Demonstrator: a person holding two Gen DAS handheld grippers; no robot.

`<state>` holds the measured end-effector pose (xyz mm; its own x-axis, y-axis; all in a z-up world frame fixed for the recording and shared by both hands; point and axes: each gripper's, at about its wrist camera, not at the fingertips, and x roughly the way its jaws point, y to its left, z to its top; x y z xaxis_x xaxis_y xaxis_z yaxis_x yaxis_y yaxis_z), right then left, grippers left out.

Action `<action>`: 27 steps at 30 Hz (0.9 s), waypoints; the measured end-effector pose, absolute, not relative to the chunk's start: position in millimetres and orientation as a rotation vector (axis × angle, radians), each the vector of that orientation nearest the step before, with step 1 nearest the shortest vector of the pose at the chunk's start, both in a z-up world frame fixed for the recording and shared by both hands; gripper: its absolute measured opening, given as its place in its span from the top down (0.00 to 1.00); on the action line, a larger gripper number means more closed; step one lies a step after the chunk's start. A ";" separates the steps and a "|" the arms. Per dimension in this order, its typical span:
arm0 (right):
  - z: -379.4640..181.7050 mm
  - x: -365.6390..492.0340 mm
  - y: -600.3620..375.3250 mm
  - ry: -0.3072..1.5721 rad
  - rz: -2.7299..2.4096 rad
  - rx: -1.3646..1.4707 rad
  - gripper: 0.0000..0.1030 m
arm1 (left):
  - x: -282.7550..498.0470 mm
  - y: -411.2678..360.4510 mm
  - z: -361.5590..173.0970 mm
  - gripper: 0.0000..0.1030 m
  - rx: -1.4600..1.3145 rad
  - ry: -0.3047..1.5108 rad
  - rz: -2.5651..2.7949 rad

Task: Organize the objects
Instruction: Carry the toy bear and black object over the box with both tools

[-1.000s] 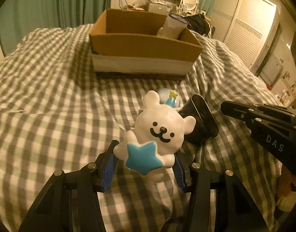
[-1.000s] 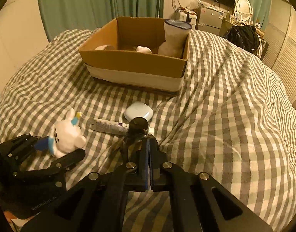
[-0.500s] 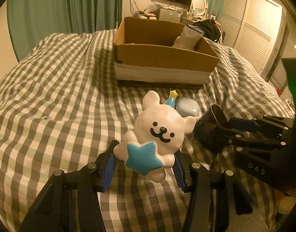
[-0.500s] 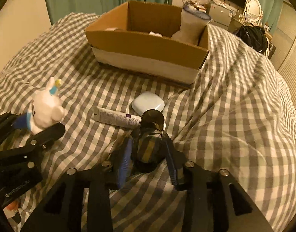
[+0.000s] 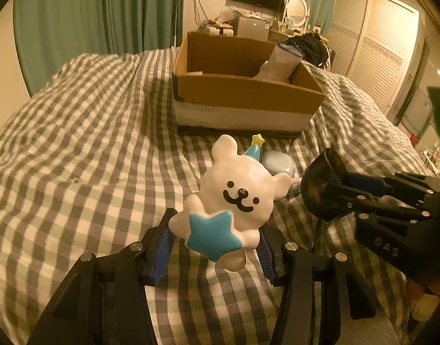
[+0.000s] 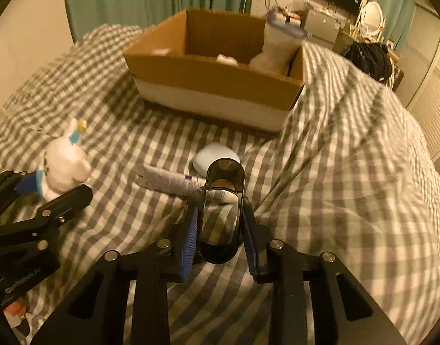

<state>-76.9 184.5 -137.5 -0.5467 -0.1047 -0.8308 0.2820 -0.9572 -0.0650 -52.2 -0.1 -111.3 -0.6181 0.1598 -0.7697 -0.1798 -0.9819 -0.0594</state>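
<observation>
My left gripper [image 5: 214,247] is shut on a white bear figurine [image 5: 234,198] with a blue star and party hat, held above the checked bedspread; it also shows in the right wrist view [image 6: 63,164]. My right gripper [image 6: 220,230] is shut on a dark translucent cup [image 6: 221,210], lifted off the bed; the cup also shows in the left wrist view [image 5: 320,189]. An open cardboard box [image 5: 243,95] stands ahead on the bed, also in the right wrist view [image 6: 211,83], with a white sock-like item [image 6: 280,43] inside.
A pale blue oval case [image 6: 214,158] and a white tube [image 6: 174,182] lie on the bedspread [image 5: 90,143] between the grippers and the box. Green curtains, a wardrobe and a cluttered desk stand beyond the bed.
My right gripper opened, closed on the dark cup and lifted it. Both grippers rose and moved toward the box; the left one kept hold of the bear.
</observation>
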 end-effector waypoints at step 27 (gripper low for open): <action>60.9 -160.3 164.7 0.298 -2.708 0.817 0.73 | -179.5 33.7 31.9 0.49 -0.874 0.135 2.796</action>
<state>-160.3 164.7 60.9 -0.7949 -0.2199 -0.5655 0.3376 -0.9347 -0.1111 -179.5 33.7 31.9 -0.8025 0.1710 -0.5716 -0.2253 -0.9740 0.0250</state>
